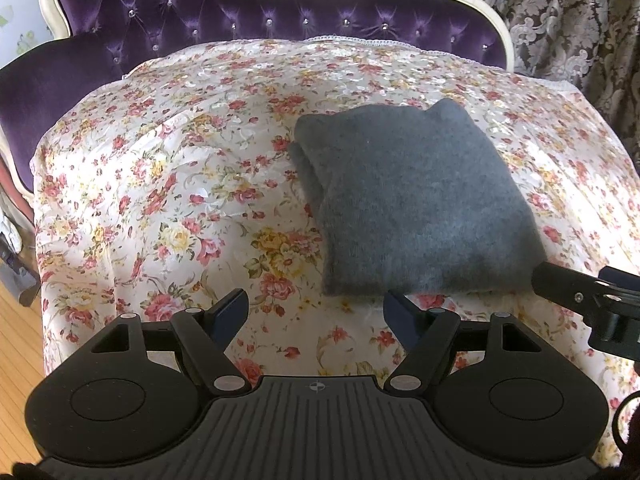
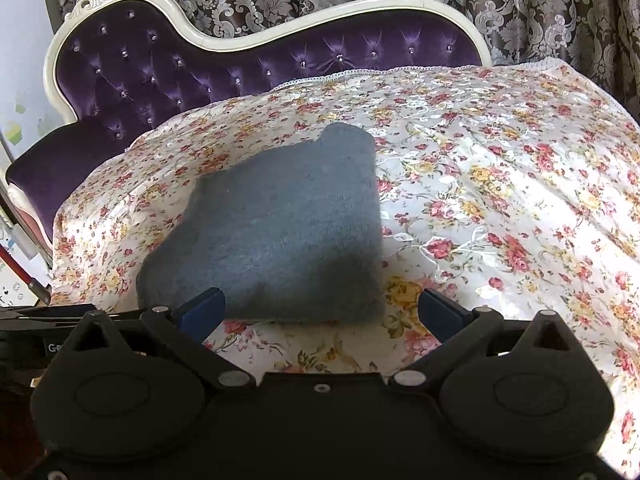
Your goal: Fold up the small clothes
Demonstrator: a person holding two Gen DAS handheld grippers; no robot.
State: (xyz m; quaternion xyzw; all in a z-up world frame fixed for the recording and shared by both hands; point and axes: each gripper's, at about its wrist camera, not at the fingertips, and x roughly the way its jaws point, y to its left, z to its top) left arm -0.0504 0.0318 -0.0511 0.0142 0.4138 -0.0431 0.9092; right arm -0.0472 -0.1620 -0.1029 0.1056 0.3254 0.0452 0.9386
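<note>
A grey fuzzy garment (image 1: 412,204) lies folded into a thick square on the floral cloth; it also shows in the right wrist view (image 2: 280,228). My left gripper (image 1: 316,312) is open and empty, just in front of the garment's near left corner, not touching it. My right gripper (image 2: 320,312) is open and empty, its fingers on either side of the garment's near edge. The right gripper's fingertip (image 1: 560,280) shows at the right edge of the left wrist view, beside the garment's near right corner.
The floral cloth (image 1: 168,208) covers a raised surface and drapes over its edges. A purple tufted sofa back (image 1: 248,20) with a white frame stands behind it. Patterned curtains (image 2: 520,8) hang at the back. Wooden floor (image 1: 16,344) shows at the lower left.
</note>
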